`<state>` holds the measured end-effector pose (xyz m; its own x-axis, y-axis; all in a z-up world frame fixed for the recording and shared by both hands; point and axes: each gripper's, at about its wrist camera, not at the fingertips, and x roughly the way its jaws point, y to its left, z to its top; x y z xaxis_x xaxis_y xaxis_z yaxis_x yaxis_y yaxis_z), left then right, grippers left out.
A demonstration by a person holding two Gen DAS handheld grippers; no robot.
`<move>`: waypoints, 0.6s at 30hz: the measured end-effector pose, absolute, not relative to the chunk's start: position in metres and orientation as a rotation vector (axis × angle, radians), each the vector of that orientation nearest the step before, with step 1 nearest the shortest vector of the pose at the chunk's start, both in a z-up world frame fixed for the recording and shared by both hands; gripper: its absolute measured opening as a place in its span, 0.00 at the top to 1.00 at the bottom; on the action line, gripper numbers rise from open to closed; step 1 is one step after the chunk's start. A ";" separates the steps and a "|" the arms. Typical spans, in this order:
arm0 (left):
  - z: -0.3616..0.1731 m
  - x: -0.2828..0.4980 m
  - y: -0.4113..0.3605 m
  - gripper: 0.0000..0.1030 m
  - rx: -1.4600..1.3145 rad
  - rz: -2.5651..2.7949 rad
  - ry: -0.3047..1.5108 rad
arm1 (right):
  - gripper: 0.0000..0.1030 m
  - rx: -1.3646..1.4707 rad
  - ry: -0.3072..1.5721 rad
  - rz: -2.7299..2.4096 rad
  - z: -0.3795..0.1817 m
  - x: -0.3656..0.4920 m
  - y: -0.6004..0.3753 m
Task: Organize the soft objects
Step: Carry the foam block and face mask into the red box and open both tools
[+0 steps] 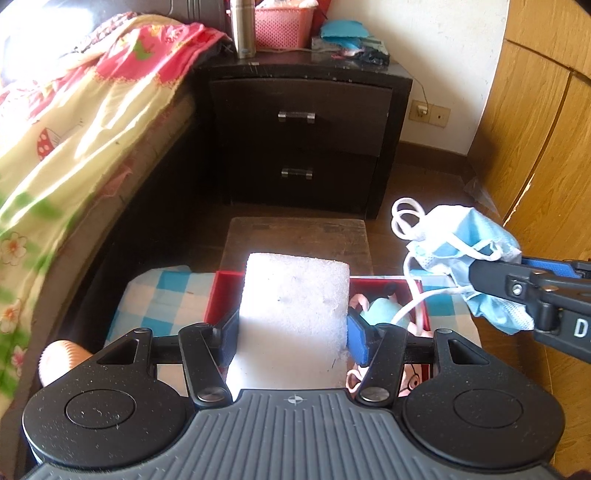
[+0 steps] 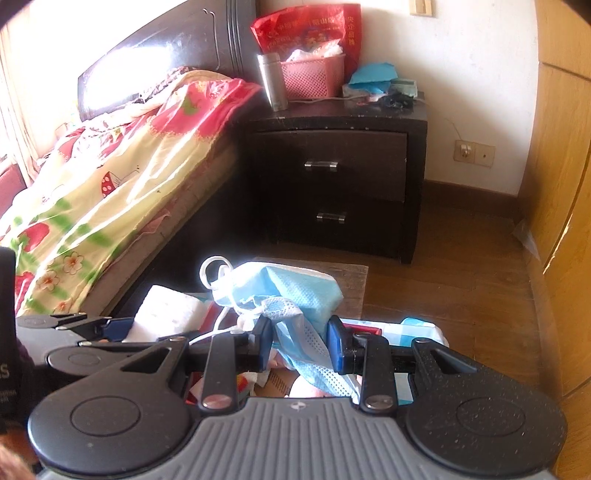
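A white foam block (image 1: 295,295) sits between the blue pads of my left gripper (image 1: 293,332), which is shut on it above a red box (image 1: 221,295). In the box lies a pink and teal plush toy (image 1: 384,310). My right gripper (image 1: 476,275) comes in from the right, shut on a bunch of light blue face masks (image 1: 476,240) with white ear loops hanging down. In the right wrist view the face masks (image 2: 295,291) hang crumpled between the pads of my right gripper (image 2: 300,338). The left gripper (image 2: 122,328) with the foam block (image 2: 166,314) is at lower left.
The red box rests on a blue and white checked cloth (image 1: 162,295). A low wooden stool (image 1: 295,236) stands behind it. A bed with a flowered quilt (image 1: 74,129) runs along the left. A dark nightstand (image 1: 303,129) carries a steel flask (image 1: 242,29) and pink basket (image 1: 280,26). Wooden wardrobe doors (image 1: 535,129) are on the right.
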<state>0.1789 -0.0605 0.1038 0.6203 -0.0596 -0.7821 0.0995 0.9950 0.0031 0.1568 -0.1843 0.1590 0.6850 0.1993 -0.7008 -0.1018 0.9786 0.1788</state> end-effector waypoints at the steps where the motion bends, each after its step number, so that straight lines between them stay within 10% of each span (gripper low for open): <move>1: 0.099 0.182 -0.062 0.45 0.048 -0.093 0.904 | 0.91 0.130 0.807 0.167 0.154 0.162 -0.184; 18: 0.012 0.224 -0.066 0.42 0.074 -0.087 1.011 | 0.90 0.138 0.961 0.161 0.053 0.220 -0.179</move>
